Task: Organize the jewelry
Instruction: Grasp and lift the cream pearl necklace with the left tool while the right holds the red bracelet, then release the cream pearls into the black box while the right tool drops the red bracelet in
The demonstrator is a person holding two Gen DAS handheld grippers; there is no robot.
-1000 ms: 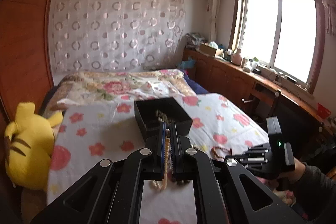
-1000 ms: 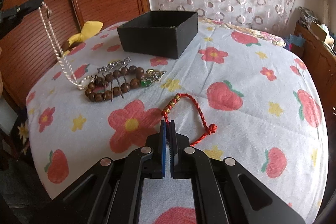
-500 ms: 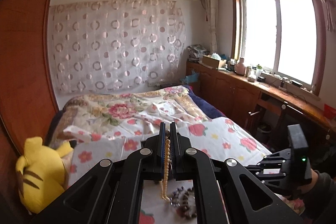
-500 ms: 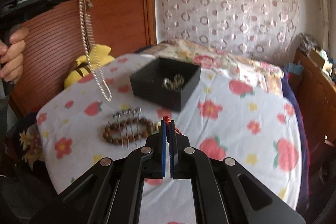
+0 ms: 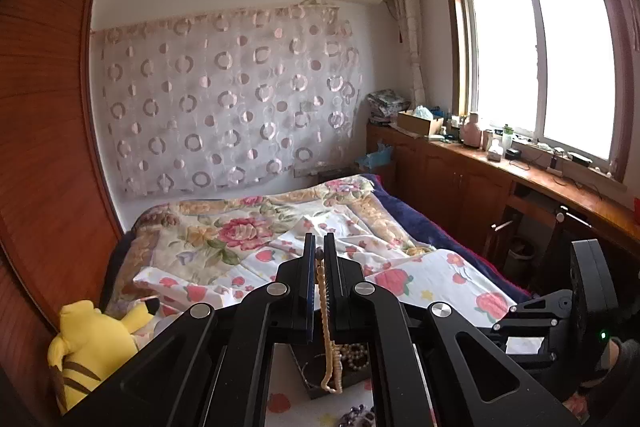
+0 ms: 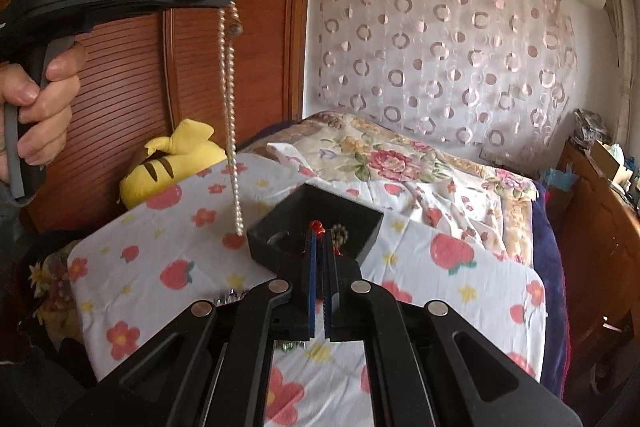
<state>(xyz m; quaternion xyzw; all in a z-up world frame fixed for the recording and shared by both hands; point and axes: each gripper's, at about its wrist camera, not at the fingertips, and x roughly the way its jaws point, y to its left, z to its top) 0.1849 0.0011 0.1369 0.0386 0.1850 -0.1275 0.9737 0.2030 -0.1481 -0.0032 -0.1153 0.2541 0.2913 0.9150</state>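
Note:
My left gripper (image 5: pixel 319 251) is shut on a long pearl necklace (image 5: pixel 329 339), which hangs straight down. In the right wrist view the necklace (image 6: pixel 230 115) dangles high above the bed, its low end just left of the black box (image 6: pixel 352 227). The box (image 5: pixel 320 383) holds other jewelry and sits on the flowered sheet. My right gripper (image 6: pixel 320 229) is shut on a red cord bracelet (image 6: pixel 316 225), lifted in front of the box. The cord below the jaws is mostly hidden.
A yellow plush toy (image 6: pixel 176 163) lies at the bed's left edge by the wooden wardrobe (image 6: pixel 132 75). More jewelry (image 5: pixel 358 417) lies on the sheet (image 6: pixel 460 291) near me. A wooden counter (image 5: pixel 520 179) runs under the window on the right.
Both grippers have risen. The pearl necklace has come fully off the sheet and swung toward the box. The red bracelet has been lifted off the bed in the right gripper.

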